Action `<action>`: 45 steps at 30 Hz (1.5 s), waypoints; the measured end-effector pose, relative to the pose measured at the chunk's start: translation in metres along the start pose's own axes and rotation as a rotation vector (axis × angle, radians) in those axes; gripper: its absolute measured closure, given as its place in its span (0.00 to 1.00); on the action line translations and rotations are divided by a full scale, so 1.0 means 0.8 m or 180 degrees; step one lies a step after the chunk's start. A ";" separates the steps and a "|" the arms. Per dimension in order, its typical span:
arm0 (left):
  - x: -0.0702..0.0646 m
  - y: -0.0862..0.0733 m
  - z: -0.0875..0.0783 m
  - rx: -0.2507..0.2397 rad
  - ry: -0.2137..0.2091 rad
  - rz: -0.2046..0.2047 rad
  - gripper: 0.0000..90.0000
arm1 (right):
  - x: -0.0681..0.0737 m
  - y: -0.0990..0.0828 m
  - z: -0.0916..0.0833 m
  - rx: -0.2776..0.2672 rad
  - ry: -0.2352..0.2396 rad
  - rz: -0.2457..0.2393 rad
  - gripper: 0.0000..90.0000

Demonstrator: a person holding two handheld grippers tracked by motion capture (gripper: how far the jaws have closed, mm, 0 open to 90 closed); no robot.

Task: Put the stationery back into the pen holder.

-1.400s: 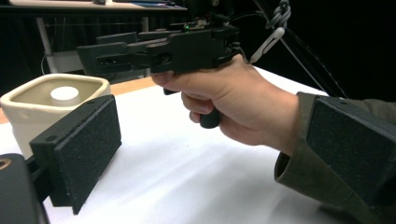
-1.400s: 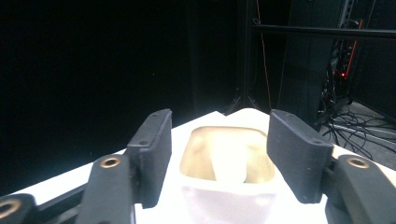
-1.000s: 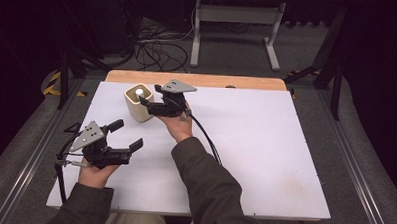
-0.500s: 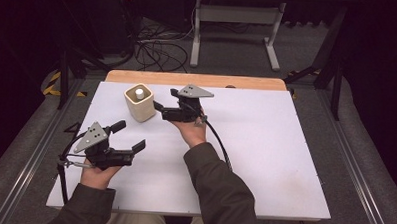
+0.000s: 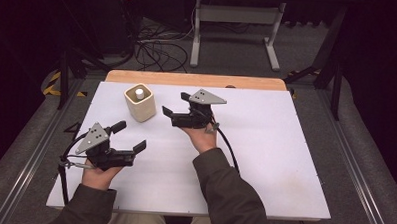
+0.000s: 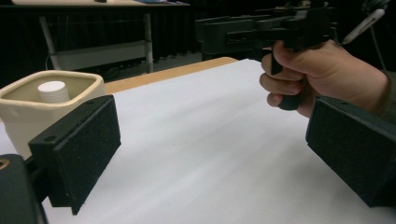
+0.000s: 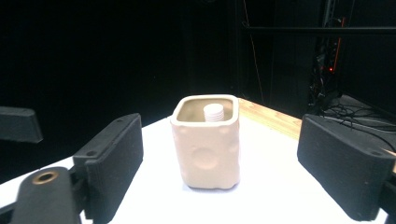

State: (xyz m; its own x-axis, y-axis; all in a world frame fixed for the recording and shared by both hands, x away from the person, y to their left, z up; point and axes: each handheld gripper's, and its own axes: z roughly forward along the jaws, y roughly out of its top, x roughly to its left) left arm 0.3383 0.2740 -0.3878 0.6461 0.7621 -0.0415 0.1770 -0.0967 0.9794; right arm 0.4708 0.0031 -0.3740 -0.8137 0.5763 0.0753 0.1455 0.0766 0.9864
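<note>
Right gripper (image 5: 170,112): we are holding it spread and empty; its jaws have just been opening, with nothing between them.
Left gripper (image 5: 130,137): we are keeping it wide, empty, near the table's front left.
Cream square cup (image 5: 140,103): standing upright just beside the right gripper, apart.
White cylinder (image 7: 214,112): sitting inside the cup, probably a cap.
Risk: swinging back could be knocking the cup over.

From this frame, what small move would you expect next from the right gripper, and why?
Probably a short further retreat from the cream cup. The right gripper stands apart from it, and its jaws, which have just been opening, hold nothing. The white cylinder already sits inside the cup, so the placing looks done. The left gripper waits open.
</note>
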 end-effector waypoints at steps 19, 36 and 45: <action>-0.005 0.004 -0.001 -0.0028 0.0001 0.0002 0.04 | 0.003 0.001 -0.067 -0.0173 -0.0022 0.0091 0.07; -0.008 0.004 -0.002 -0.0032 -0.0012 0.0029 0.04 | -0.001 -0.011 -0.120 -0.0238 -0.0104 0.0154 0.05; -0.009 0.004 -0.001 -0.0008 -0.0009 0.0039 0.04 | -0.003 -0.016 -0.143 -0.0279 -0.0153 0.0156 0.04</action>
State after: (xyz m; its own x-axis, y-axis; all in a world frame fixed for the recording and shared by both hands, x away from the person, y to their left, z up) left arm 0.3334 0.2688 -0.3841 0.6504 0.7590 -0.0300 0.1670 -0.1044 0.9804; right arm 0.4065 -0.0925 -0.3697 -0.7786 0.6161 0.1189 0.1331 -0.0229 0.9908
